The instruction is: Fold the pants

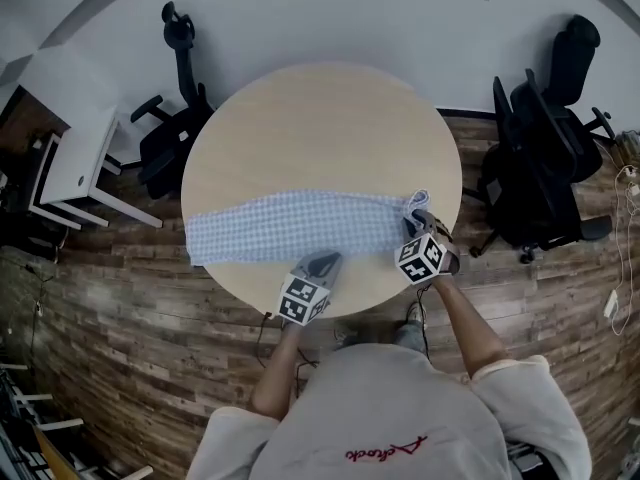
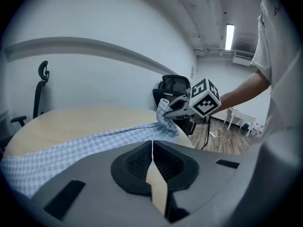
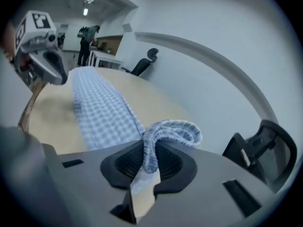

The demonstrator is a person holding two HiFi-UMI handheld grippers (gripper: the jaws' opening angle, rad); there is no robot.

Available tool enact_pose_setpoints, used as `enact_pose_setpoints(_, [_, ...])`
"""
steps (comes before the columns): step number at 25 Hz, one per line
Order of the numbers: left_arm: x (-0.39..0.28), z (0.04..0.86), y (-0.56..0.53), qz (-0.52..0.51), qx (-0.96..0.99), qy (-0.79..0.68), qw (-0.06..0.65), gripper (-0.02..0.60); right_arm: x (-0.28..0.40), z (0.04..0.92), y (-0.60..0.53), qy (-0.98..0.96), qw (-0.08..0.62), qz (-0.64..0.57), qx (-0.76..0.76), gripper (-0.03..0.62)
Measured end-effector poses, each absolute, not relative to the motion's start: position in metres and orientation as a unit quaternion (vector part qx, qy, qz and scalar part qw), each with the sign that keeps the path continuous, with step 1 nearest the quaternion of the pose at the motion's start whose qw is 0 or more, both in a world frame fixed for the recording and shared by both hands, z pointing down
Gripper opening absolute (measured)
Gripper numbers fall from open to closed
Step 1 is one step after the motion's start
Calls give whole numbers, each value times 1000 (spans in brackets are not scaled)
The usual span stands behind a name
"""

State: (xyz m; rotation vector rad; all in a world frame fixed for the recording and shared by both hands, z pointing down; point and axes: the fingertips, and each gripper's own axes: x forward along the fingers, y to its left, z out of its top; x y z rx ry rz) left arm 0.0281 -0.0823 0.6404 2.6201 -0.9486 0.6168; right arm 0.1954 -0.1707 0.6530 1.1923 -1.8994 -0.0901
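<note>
Blue-and-white checked pants (image 1: pixel 290 226) lie as a long strip across the near half of the round wooden table (image 1: pixel 320 128). My right gripper (image 1: pixel 418 218) is shut on the gathered elastic end of the pants (image 3: pixel 175 129) at the strip's right end, lifted a little off the table. The cloth shows pinched between its pads (image 3: pixel 150 157). My left gripper (image 1: pixel 322 263) is at the strip's near edge, mid-table. Its jaws are shut with nothing between them (image 2: pixel 152 148). From the left gripper view, the right gripper (image 2: pixel 177 109) holds the raised cloth corner (image 2: pixel 163 109).
Black office chairs stand behind the table at the left (image 1: pixel 175 118) and at the right (image 1: pixel 545 138). A white desk (image 1: pixel 70 163) is at the far left. Wooden floor surrounds the table. A person (image 3: pixel 87 44) stands far off in the room.
</note>
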Motion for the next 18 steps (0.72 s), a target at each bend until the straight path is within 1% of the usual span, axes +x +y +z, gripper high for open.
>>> enact_pose_setpoints(4, [-10,646,-76,221,898,-349,152,35,152,690,-167,-751,494,-80,432,86])
enact_pose_setpoints(8, [-40,655,-68,231,888,-363,163,35,126,730,-159,-741,536,-92,393,87])
enact_pose_setpoints(10, [-53,659,-64,236,883,-369,167,35,115,744,-156,-741,544,-93,382,87])
enact_pose_setpoints(13, [-68,662,-62,239,878,-376,172,35,103,752,-157,-746,536,-81,386,100])
enact_pose_setpoints(18, [-69,664,-64,237,880,-373,175,35,98,751,-158,-751,530,-74,386,98])
